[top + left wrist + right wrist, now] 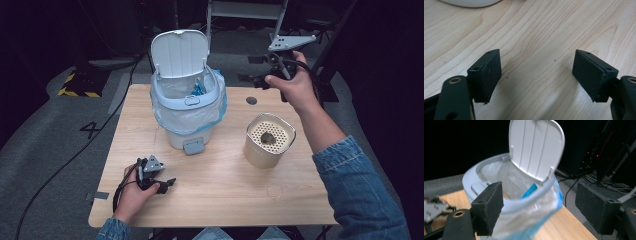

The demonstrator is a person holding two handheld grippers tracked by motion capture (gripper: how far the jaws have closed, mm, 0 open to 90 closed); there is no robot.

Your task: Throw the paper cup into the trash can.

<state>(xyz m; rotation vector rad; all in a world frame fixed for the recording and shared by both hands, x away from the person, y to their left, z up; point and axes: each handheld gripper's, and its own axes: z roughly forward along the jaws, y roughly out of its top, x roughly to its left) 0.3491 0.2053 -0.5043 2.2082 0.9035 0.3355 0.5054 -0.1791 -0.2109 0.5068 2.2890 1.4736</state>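
While my right gripper (260, 80) hangs wide and empty at the upper right of the high view, the bin (187, 107) stands top centre with its lid up, the speaker (269, 140) right of centre. My left gripper (536, 72) rests wide open, empty, over bare table (531, 32). Through the right gripper view, the bin (519, 202) fills the centre, something blue inside; I judge the dropping done.

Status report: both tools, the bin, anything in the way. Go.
Left tool open, low over table. Right tool open, raised beside bin. Bin lid up, liner in. Perforated canister stands clear.
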